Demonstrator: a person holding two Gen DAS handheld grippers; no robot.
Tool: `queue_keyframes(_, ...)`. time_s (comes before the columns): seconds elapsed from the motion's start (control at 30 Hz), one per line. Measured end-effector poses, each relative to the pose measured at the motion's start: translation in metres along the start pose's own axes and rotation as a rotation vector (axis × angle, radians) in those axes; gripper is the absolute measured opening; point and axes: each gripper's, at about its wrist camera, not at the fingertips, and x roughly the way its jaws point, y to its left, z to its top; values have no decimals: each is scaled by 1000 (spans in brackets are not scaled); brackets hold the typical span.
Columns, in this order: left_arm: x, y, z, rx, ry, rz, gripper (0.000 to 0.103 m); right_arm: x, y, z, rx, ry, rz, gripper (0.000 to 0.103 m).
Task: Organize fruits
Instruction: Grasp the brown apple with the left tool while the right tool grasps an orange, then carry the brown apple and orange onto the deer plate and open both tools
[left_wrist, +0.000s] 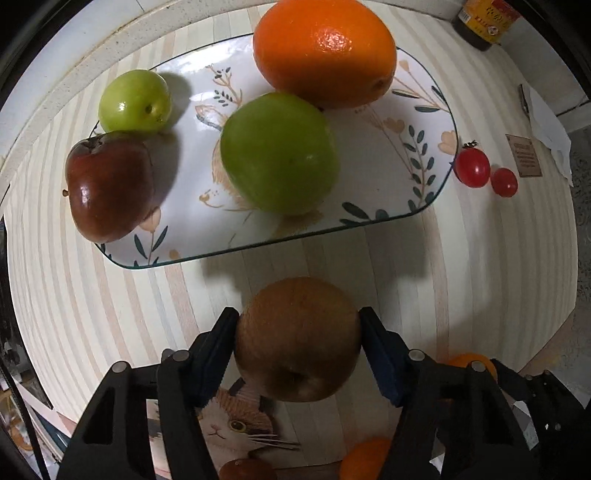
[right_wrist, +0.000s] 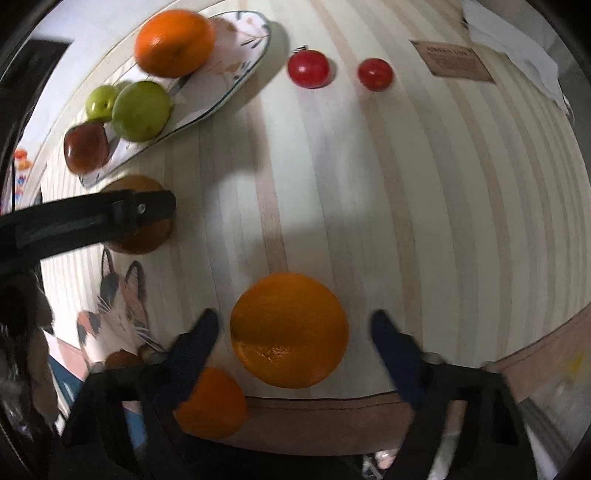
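Note:
My left gripper (left_wrist: 297, 332) is shut on a brown pear (left_wrist: 297, 338), held just in front of the floral plate (left_wrist: 369, 155). The plate holds an orange (left_wrist: 325, 51), a large green apple (left_wrist: 279, 153), a small green fruit (left_wrist: 135, 101) and a dark red apple (left_wrist: 109, 186). My right gripper (right_wrist: 293, 325) is open, its fingers on either side of an orange (right_wrist: 290, 330) on the striped cloth, not touching it. The left gripper (right_wrist: 110, 218) with the pear (right_wrist: 142, 236) shows at the left of the right wrist view, near the plate (right_wrist: 236, 51).
Two cherry tomatoes (left_wrist: 472, 168) (left_wrist: 504, 181) lie right of the plate; they also show in the right wrist view (right_wrist: 308, 69) (right_wrist: 375, 74). Another orange (right_wrist: 212, 404) lies near the table's front edge. A dark jar (left_wrist: 484, 22) and white paper (left_wrist: 546, 125) sit at the far right.

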Motion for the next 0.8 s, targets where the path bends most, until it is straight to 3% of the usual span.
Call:
queue_keyframes(0.1, -3, 7, -17, -8, 1, -4, 64, -2, 9, -1, -39, -23, -18, 69)
queue_keyframes(0.23, -6, 22, -46, -23, 18, -4, 64, 1, 24, -2, -81, -7, 69, 68)
queue_keyframes(0.4, 0, 44, -74, -81, 48, -8, 64, 9, 42, 0, -110, 16, 71, 69)
queue_keyframes(0.7, 1, 52, -81, -130, 14, -31, 64, 12, 68, 0, -192, 7, 3, 69)
queue_keyframes(0.8, -5, 57, -67, -127, 21, -40, 64, 11, 77, -2, -212, -11, -11, 68)
